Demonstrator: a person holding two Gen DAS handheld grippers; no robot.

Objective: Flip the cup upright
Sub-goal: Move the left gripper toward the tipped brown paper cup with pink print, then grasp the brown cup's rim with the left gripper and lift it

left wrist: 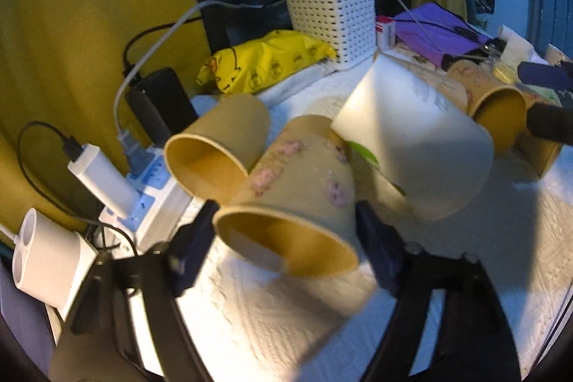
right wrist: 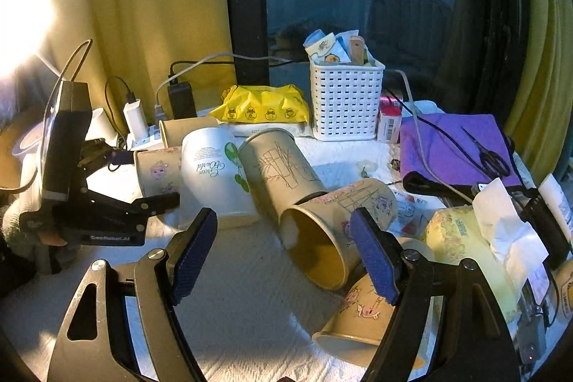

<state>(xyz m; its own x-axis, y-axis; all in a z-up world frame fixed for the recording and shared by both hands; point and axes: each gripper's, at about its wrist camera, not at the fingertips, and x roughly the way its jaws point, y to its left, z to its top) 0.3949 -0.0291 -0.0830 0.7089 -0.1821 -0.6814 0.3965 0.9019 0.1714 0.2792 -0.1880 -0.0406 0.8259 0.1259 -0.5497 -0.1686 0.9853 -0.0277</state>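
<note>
Several paper cups lie on a white cloth. In the left wrist view my left gripper (left wrist: 283,238) is open, its blue pads on either side of a tan cup with pink figures (left wrist: 297,188) that lies on its side, mouth toward me. A plain tan cup (left wrist: 218,145) lies left of it and a white cup (left wrist: 422,138) stands mouth down behind. In the right wrist view my right gripper (right wrist: 283,253) is open around the mouth of another tipped tan cup (right wrist: 322,231). The pads do not touch it. The left gripper (right wrist: 118,181) shows at the left by the pink-figure cup (right wrist: 157,170).
A white basket (right wrist: 343,99), yellow wipes pack (right wrist: 265,106), power strip with chargers (left wrist: 143,188), purple folder (right wrist: 454,145) with scissors, and a tissue pack (right wrist: 462,231) crowd the back and right. More cups (right wrist: 279,167) lie in the middle, one under the right finger (right wrist: 358,310).
</note>
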